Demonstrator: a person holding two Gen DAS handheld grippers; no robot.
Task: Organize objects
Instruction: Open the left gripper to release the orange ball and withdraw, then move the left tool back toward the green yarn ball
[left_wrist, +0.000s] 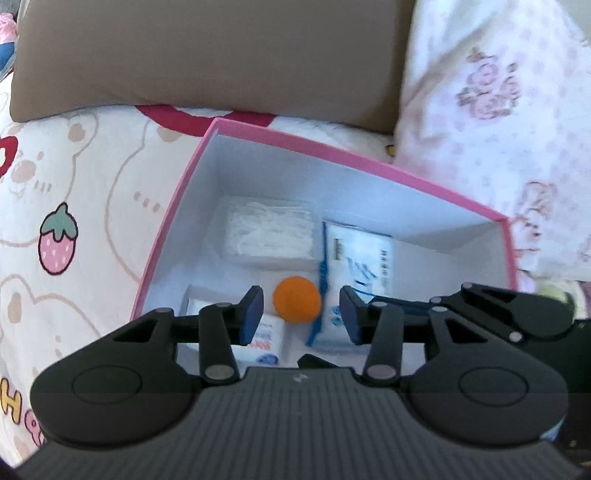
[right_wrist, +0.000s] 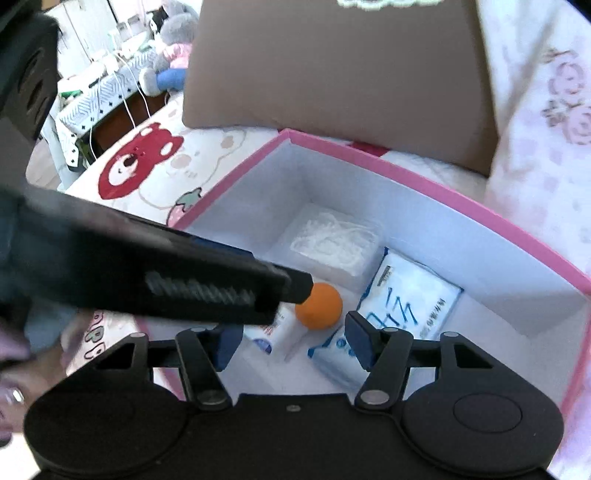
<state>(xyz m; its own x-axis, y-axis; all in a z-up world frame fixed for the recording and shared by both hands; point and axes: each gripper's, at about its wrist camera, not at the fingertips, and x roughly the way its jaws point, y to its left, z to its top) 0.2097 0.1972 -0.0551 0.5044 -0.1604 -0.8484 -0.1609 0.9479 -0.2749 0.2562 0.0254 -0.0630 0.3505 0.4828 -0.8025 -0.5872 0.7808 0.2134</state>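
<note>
A pink box with a white inside (left_wrist: 207, 147) (right_wrist: 406, 170) lies on the bed. In it are an orange ball (left_wrist: 296, 300) (right_wrist: 318, 305), a clear pack of white floss picks (left_wrist: 271, 230) (right_wrist: 332, 240), blue-and-white tissue packs (left_wrist: 364, 262) (right_wrist: 410, 295) and a small white tube (left_wrist: 264, 338) (right_wrist: 273, 332). My left gripper (left_wrist: 301, 314) is open above the ball, which lies between its fingers in the view. It also crosses the right wrist view (right_wrist: 221, 280), its tip by the ball. My right gripper (right_wrist: 291, 341) is open and empty over the box.
A brown pillow (left_wrist: 207, 51) (right_wrist: 340, 66) lies behind the box. A floral quilt (left_wrist: 498, 110) (right_wrist: 546, 129) rises on the right. The bear-print sheet (left_wrist: 74, 184) spreads left. A bedside stand with plush toys (right_wrist: 166, 55) is at far left.
</note>
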